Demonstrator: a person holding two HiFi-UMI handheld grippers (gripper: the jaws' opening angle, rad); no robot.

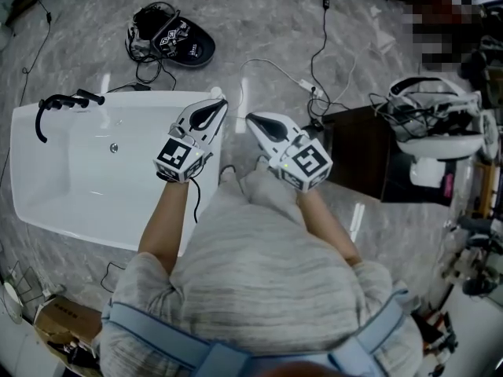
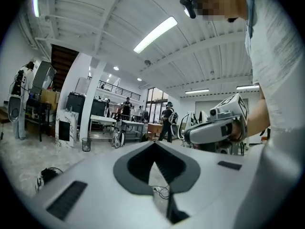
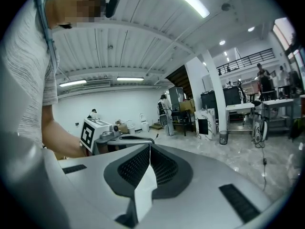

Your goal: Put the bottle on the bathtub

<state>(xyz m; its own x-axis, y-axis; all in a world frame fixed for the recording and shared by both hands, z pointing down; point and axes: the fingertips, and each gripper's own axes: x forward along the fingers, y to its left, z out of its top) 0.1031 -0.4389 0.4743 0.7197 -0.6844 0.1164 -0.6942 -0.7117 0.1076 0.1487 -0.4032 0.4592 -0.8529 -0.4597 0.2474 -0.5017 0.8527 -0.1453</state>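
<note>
Closest to the lens is the person's grey ribbed shirt (image 1: pixel 259 273), with both bare forearms reaching forward from it, over the right end of the bathtub and the floor beside it.

The grey marbled floor (image 1: pixel 259 22) runs all round the white bathtub (image 1: pixel 47 199), which lies left of centre with its long side running left to right. Well to the right of the bathtub stands a dark low cabinet (image 1: pixel 357 159). On the cabinet's far side, away from the bathtub, sits a white rounded appliance (image 1: pixel 436 132) draped in black cables. On the floor beyond the bathtub's far rim lies a black disc-shaped device (image 1: pixel 177 42) in a tangle of cable. A cardboard box (image 1: pixel 67 320) sits on the floor off the bathtub's near left corner.

The left gripper (image 1: pixel 220 104) hangs above the bathtub's right end, its tip toward the far right corner. Its own view shows the jaws closed tip to tip with nothing between them. The right gripper (image 1: pixel 251 118) is just off the bathtub's right edge, over the floor and apart from the left one. Its jaws also meet at the tip and hold nothing.

A black faucet (image 1: pixel 59 102) curves over the far left rim of the bathtub. A small pale rounded thing, apparently the bottle (image 1: pixel 216 93), stands at the bathtub's far right corner just past the left gripper's tip. It is too small to make out further. A round drain (image 1: pixel 114 148) shows on the inner wall below the faucet.
</note>
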